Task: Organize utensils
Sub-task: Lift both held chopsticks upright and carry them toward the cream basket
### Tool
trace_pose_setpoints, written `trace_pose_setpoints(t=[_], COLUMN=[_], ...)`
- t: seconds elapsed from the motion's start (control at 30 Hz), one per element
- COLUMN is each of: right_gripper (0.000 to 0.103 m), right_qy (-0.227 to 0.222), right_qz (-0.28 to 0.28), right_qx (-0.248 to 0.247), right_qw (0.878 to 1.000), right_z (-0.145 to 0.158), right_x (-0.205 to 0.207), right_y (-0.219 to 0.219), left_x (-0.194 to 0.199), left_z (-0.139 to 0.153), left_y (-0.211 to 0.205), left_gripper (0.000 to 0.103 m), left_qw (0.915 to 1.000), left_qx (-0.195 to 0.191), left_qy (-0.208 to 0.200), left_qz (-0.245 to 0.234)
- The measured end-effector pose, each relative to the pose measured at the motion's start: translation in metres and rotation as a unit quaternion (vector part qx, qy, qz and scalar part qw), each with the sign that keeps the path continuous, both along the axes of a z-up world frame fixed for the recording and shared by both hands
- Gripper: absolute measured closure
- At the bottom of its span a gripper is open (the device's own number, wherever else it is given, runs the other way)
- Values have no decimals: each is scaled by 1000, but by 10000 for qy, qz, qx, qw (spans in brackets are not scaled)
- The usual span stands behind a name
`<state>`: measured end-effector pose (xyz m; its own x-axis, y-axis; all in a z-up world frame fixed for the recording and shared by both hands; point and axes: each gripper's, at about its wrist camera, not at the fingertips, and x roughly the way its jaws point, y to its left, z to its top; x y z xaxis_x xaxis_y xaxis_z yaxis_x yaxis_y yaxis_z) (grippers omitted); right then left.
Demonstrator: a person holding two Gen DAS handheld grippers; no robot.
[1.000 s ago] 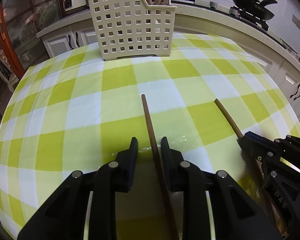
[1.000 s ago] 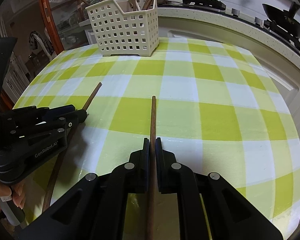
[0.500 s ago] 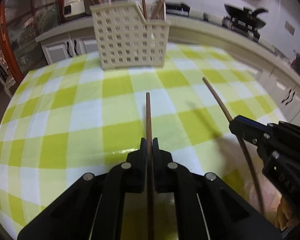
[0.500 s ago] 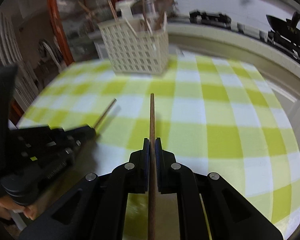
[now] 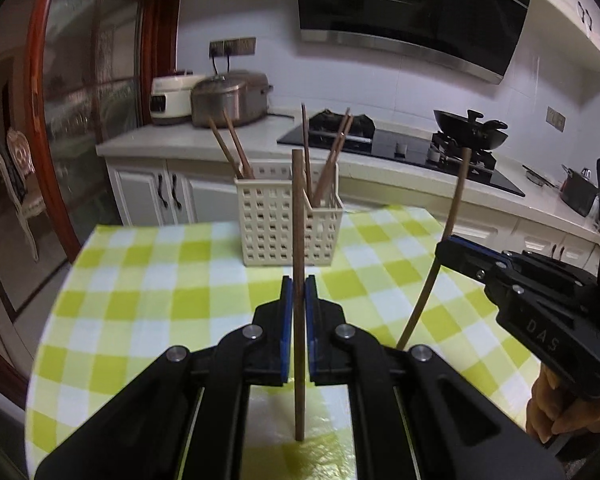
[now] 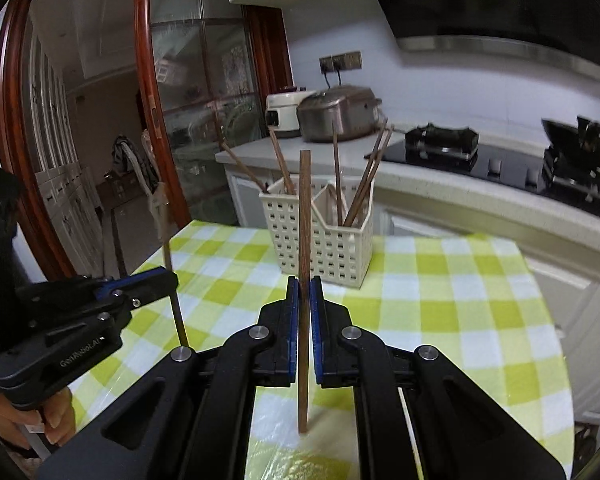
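Note:
My left gripper (image 5: 299, 292) is shut on a brown wooden chopstick (image 5: 298, 208) held clear above the checked tablecloth (image 5: 148, 296). My right gripper (image 6: 304, 292) is shut on a second chopstick (image 6: 305, 208), also lifted off the cloth. Each gripper shows in the other's view: the right gripper (image 5: 446, 248) with its stick (image 5: 456, 208) at the right, the left gripper (image 6: 168, 280) with its stick (image 6: 166, 240) at the left. Straight ahead at the table's far edge stands a cream perforated basket (image 5: 260, 224) (image 6: 340, 248) with several chopsticks upright in its compartments.
Behind the table runs a white counter (image 5: 268, 136) with two cookers (image 5: 228, 98), a black hob (image 5: 392, 144) and a wok (image 5: 468, 128). A wood-framed glass door (image 6: 152, 120) stands at the left. A hand (image 5: 552, 412) grips the right tool's handle.
The left jaws closed on the chopstick that lay between them. Both grippers then rose and tipped upward, lifting the two chopsticks off the cloth; the basket now sits lower and farther ahead.

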<state>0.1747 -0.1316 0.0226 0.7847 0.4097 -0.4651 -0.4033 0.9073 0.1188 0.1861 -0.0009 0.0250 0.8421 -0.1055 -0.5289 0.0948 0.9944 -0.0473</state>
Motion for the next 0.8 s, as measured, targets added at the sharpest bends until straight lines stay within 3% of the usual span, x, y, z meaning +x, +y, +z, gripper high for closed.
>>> trace_pose_setpoints(t=[0.3,0.47,0.8], right_gripper=[96,96,96], right_qy=[-160,-173,-281], right_qz=[76,81,3], right_qx=[-11,69,255], right_qw=[9998,9998,9993], right_z=[8,19,72], right_x=[-1,18,90], right_y=[3,1,3], left_x=[-5,12,70], left_z=[9,20,87], left_y=[-4,0,8], left_gripper=[97,97,97], left_qw=[9989,9988,9968], left_qx=[243,265,136], left_qy=[-397,-419,-790], left_qz=[6,18,32])
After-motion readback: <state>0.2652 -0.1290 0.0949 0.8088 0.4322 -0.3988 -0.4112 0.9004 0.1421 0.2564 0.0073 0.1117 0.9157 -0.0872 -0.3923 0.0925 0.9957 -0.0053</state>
